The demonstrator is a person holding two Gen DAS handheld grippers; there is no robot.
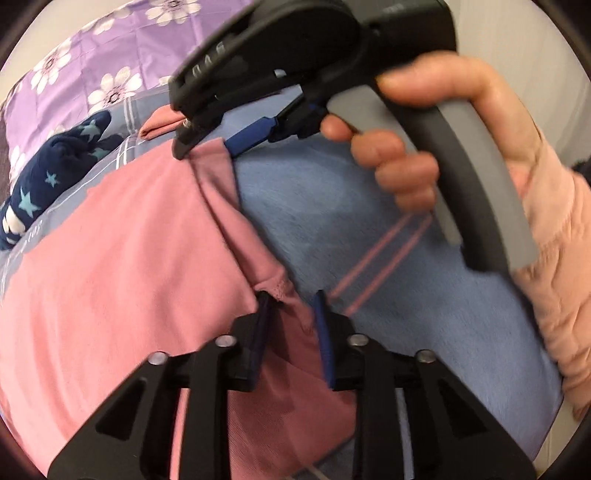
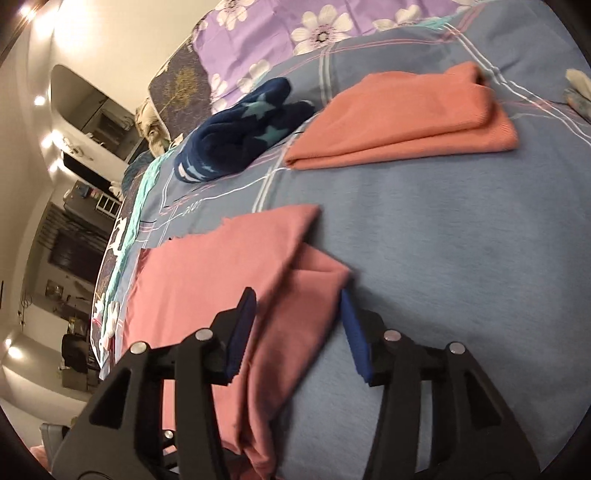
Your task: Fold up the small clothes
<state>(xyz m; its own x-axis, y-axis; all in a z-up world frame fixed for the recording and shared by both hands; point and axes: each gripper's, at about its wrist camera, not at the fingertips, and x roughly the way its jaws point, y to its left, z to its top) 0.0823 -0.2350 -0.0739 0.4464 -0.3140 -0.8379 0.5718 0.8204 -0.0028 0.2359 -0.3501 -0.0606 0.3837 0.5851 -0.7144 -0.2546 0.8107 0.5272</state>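
Note:
A pink garment (image 1: pixel 110 258) lies spread on the blue bedsheet (image 1: pixel 406 295), with its right edge pulled up into a ridge. My left gripper (image 1: pixel 291 306) is shut on the near end of that ridge, by the stitched hem. At the far end my right gripper (image 1: pixel 218 142), carried by a hand (image 1: pixel 443 110) in a pink sleeve, pinches the cloth's corner. In the right wrist view the pink garment (image 2: pixel 207 266) runs as a folded strip between the blue pads of the right gripper (image 2: pixel 297 306).
A folded salmon garment (image 2: pixel 402 114) lies farther back on the bedsheet (image 2: pixel 443 240), with a navy star-patterned item (image 2: pixel 240 129) to its left. A purple floral cover (image 2: pixel 280 29) is behind them. The bed's edge and the room drop off at the left.

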